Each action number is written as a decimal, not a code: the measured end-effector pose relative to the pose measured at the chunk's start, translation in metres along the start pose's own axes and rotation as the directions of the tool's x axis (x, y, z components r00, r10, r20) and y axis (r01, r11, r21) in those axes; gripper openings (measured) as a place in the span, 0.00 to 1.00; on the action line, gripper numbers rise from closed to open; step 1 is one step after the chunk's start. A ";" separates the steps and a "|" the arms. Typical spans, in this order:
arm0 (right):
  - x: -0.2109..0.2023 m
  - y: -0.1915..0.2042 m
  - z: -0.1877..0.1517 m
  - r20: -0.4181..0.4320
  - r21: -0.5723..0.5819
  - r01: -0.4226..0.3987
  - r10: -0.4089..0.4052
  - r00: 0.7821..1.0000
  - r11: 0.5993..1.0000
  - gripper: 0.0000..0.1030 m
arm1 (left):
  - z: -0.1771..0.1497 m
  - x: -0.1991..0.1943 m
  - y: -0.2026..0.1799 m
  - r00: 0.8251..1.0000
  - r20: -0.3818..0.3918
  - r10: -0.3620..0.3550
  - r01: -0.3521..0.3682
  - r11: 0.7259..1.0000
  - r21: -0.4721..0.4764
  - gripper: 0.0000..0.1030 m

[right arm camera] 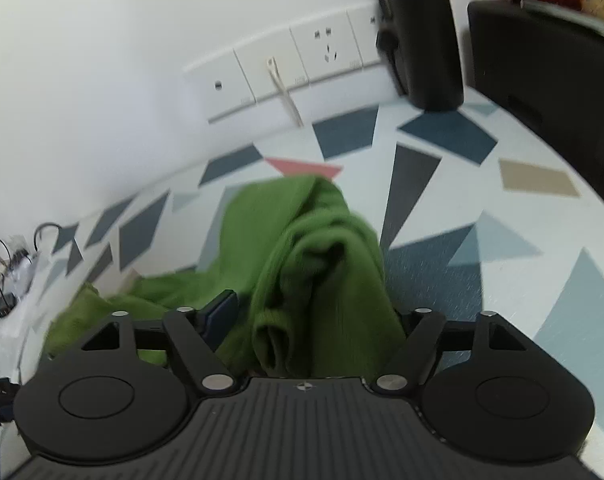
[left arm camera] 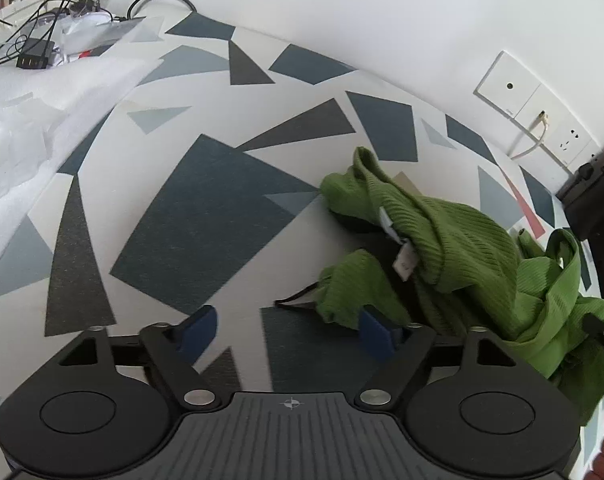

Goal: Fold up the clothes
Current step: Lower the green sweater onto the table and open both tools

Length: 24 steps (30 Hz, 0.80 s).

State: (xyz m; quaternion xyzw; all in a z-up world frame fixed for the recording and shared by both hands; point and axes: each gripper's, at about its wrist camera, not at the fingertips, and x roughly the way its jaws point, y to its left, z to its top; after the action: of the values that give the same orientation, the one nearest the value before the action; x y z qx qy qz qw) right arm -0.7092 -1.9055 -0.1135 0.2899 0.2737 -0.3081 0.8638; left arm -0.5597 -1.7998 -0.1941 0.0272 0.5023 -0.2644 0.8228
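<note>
Garment (left arm camera: pixel 454 248) is olive green, fine ribbed knit, with a white tag (left arm camera: pixel 405 258) at its middle. Tablecloth (left arm camera: pixel 206 216) is off-white with scattered navy, slate, charcoal and pale-blue triangles and quads, plus one pink triangle (right arm camera: pixel 302 167) at 12 o'clock of the garment. My grippers are matte black with blue pads (left arm camera: pixel 376 334). Wall (right arm camera: pixel 82 80) white, outlet plates (right arm camera: pixel 298 60) white. Black bottle (right arm camera: pixel 420 32) at 1 o'clock.

You can read no text anywhere here. The white tag (left arm camera: pixel 404 258) on the green garment (left arm camera: pixel 462 248) carries small print, but it is too blurred to read. The wall sockets (right arm camera: pixel 326 50) behind the garment bear tiny illegible marks.
</note>
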 end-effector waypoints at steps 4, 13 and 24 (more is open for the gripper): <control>-0.027 -0.010 0.016 0.041 0.062 -0.023 0.020 0.999 0.998 0.80 | 0.006 -0.008 -0.009 1.000 0.026 -0.015 0.016 0.999 -0.028 0.94; -0.096 0.006 0.067 0.270 0.010 -0.187 0.178 0.946 0.982 0.98 | 0.038 -0.055 -0.021 0.983 0.176 -0.047 0.056 0.997 -0.049 0.99; -0.104 0.075 0.114 0.425 -0.293 -0.121 0.243 0.872 0.948 0.99 | 0.071 -0.106 -0.039 0.925 0.379 -0.023 -0.025 0.992 0.122 0.99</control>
State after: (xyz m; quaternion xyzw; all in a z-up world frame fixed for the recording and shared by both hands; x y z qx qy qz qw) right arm -0.6921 -1.8947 0.0568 0.1198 0.0725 -0.2459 0.9591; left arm -0.5582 -1.8122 -0.0613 0.0267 0.3160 -0.2951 0.9013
